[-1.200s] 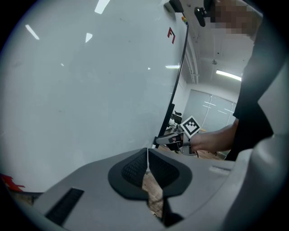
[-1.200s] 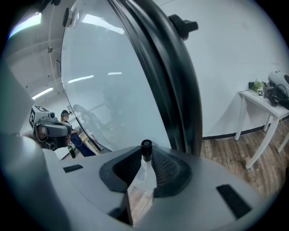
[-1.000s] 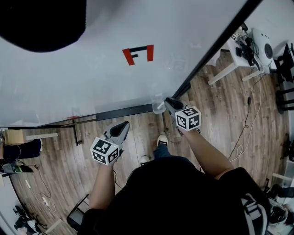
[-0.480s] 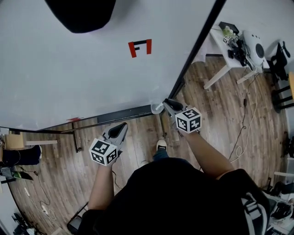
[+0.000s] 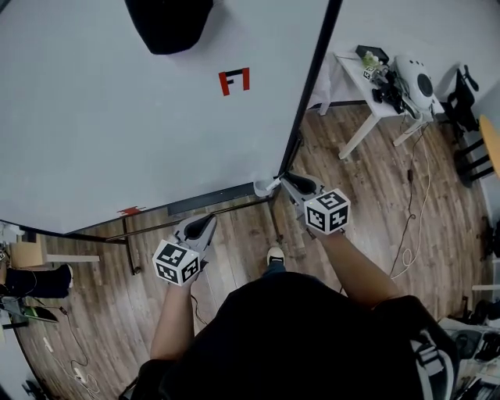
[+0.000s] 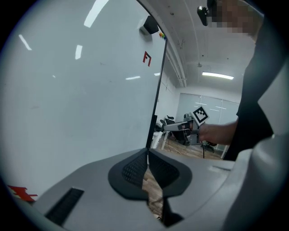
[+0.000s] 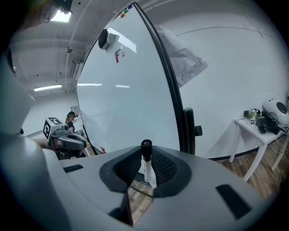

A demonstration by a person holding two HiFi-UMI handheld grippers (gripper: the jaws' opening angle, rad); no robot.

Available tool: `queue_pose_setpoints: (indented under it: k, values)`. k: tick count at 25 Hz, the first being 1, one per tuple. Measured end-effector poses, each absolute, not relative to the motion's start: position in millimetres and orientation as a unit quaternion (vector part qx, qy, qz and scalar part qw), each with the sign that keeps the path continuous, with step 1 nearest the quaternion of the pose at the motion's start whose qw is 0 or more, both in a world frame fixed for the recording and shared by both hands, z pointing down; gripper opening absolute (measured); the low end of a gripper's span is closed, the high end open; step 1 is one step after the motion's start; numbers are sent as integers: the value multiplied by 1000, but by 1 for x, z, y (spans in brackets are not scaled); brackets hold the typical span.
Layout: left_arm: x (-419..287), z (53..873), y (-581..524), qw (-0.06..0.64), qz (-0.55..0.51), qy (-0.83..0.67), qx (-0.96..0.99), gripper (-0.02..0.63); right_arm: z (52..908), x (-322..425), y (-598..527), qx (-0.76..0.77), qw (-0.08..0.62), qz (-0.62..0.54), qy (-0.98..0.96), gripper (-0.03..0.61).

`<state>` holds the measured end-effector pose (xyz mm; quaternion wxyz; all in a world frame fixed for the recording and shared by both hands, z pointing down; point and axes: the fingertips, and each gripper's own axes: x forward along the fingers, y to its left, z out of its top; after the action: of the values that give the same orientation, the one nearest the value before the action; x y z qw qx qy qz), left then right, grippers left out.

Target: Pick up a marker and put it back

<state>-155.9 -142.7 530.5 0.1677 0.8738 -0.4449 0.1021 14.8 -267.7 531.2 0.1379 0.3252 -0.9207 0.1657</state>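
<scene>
A white marker with a black cap (image 7: 146, 160) stands between the pads of my right gripper (image 7: 145, 169), which is shut on it. In the head view the marker (image 5: 266, 186) sticks out from the right gripper (image 5: 284, 180) near the lower right corner of the whiteboard (image 5: 117, 133), just above its tray ledge (image 5: 209, 201). My left gripper (image 5: 206, 223) hangs lower to the left, in front of the board. Its pads meet at the tips with nothing between them (image 6: 147, 158). The right gripper (image 6: 180, 127) shows in the left gripper view.
A red F mark (image 5: 234, 80) and a black eraser (image 5: 168, 23) sit high on the board. The board's dark frame edge (image 5: 308, 86) runs up beside the right gripper. A white table (image 5: 367, 98) with gear stands at the right on the wooden floor, with cables nearby.
Both grippers have risen along the board, the right one more, carrying the marker up from the tray ledge. The head view has tilted, so more of the board and the room shows.
</scene>
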Motion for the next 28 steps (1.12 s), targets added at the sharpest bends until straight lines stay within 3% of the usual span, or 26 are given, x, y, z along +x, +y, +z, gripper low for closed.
queue_pose_setpoints:
  k: [28]
  values:
    - [-141,508,-88,140,107,-421,890,17,512,83,-172,378,113,167,-904,63]
